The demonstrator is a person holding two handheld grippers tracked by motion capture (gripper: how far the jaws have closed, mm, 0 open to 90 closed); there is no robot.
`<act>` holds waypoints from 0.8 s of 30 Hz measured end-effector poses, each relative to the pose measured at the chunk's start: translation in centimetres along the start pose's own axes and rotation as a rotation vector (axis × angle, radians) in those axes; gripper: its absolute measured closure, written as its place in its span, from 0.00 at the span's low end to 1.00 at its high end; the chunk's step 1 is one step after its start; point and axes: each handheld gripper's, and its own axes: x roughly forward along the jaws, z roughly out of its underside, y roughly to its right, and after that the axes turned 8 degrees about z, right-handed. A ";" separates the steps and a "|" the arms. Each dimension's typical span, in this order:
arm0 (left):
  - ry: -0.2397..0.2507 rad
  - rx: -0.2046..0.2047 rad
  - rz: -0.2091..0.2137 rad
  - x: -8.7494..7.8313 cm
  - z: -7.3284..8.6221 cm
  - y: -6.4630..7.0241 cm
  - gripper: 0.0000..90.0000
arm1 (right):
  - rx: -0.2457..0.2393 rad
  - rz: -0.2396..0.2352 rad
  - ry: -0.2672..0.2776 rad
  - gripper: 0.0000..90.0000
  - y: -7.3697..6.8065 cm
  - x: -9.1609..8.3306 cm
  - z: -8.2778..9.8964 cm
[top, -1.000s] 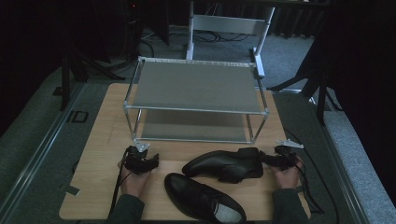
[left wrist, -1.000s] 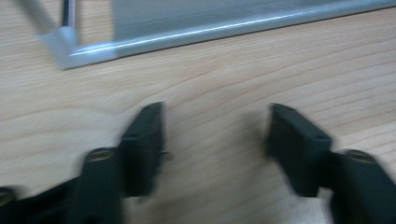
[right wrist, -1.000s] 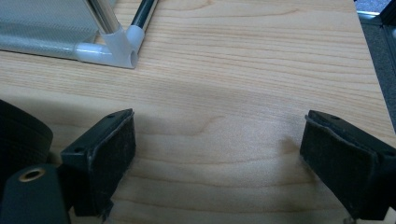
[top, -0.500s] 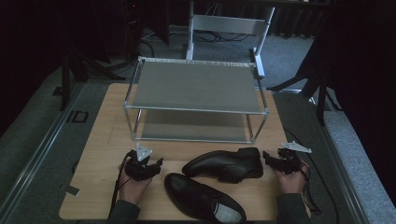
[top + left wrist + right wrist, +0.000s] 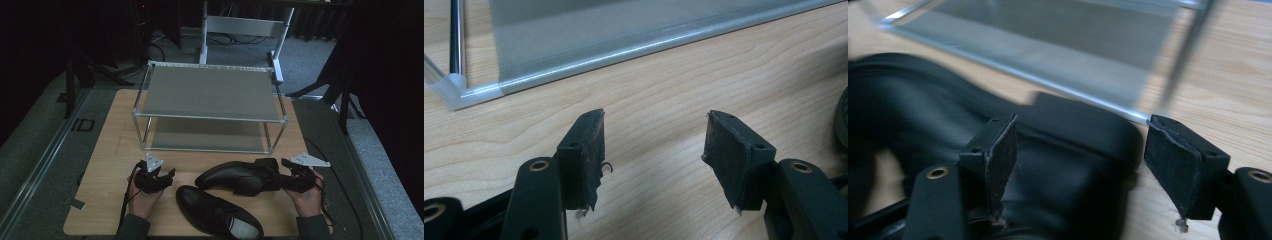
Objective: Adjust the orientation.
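One wooden table (image 5: pixel 115 150) carries everything in front of me. On it stands one two-tier metal shoe rack (image 5: pixel 210 95), both grey shelves bare. Just in front of the rack lie two black leather dress shoes: the far shoe (image 5: pixel 235 175) lies crosswise with its heel toward my right hand, and the near shoe (image 5: pixel 217 215) lies angled toward the table's front edge, the two close together at their toes. I hold two grippers. My right gripper (image 5: pixel 284 176) sits at the far shoe's heel, its jaws apart and just lately widening, the heel between them but not pinched. My left gripper (image 5: pixel 167 175) rests beside the shoes, jaws apart over bare wood.
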 end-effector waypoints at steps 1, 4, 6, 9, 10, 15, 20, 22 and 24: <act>0.001 -0.003 -0.002 0.0 0.0 -0.1 0.47 | -0.011 -0.024 0.002 0.31 -0.5 -0.3 -0.1; 0.005 -0.013 -0.004 -0.2 0.0 -0.3 0.47 | -0.055 -0.082 0.002 0.30 -2.1 -1.3 -0.3; 0.004 -0.017 -0.003 -0.3 0.0 -0.3 0.47 | -0.078 -0.113 0.005 0.30 -3.0 -2.0 -0.2; 0.001 -0.012 -0.004 -0.2 0.0 -0.2 0.47 | -0.096 -0.163 0.005 0.30 -4.3 -2.9 0.2; -0.001 -0.011 -0.003 -0.2 0.0 -0.2 0.47 | -0.102 -0.182 0.003 0.30 -4.8 -3.2 0.4; -0.006 -0.003 -0.003 -0.1 0.1 0.1 0.47 | -0.144 -0.285 -0.018 0.31 -7.2 -4.1 1.5; -0.005 -0.003 -0.007 0.0 0.1 0.1 0.47 | -0.210 -0.335 -0.075 0.31 -9.2 -4.0 2.1; -0.006 -0.005 -0.005 0.0 0.1 0.1 0.47 | -0.255 -0.329 -0.098 0.32 -9.8 -3.6 2.3; -0.003 -0.003 -0.004 -0.1 0.1 0.1 0.47 | -0.276 -0.335 -0.109 0.37 -10.1 -3.2 2.4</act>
